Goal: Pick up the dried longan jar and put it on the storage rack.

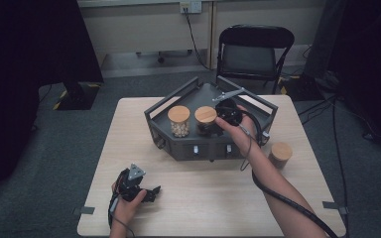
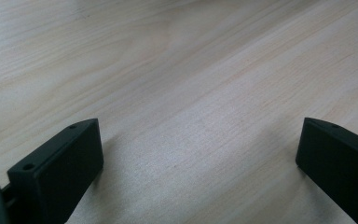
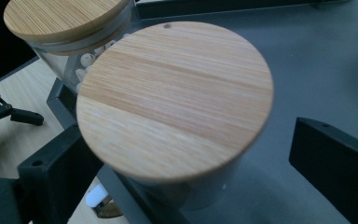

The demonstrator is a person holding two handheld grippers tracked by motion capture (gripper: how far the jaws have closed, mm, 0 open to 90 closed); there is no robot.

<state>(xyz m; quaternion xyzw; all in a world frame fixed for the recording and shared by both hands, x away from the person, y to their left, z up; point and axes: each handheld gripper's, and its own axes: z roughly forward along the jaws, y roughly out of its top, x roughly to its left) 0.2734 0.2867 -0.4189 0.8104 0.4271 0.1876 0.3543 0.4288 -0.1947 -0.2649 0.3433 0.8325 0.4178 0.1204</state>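
Note:
A dark grey tray (image 1: 178, 148) stands mid-table with two glass jars under bamboo lids in it. The left jar (image 1: 179, 120) (image 3: 60, 18) holds pale pieces. The second jar (image 1: 206, 119) (image 3: 175, 98) stands on the tray floor between the jaws of my right gripper (image 1: 217, 120) (image 3: 186, 140). Those jaws are open, and the right one is clearly apart from the glass. My left gripper (image 1: 151, 191) (image 2: 199, 140) rests low on the bare wooden table near the front left, open with nothing between its jaws.
A third lidded jar (image 1: 280, 152) stands on the table just right of the tray. The tray has raised rails around its rim (image 1: 171, 99). A black folding chair (image 1: 255, 49) is behind the table. Cables trail from both grippers.

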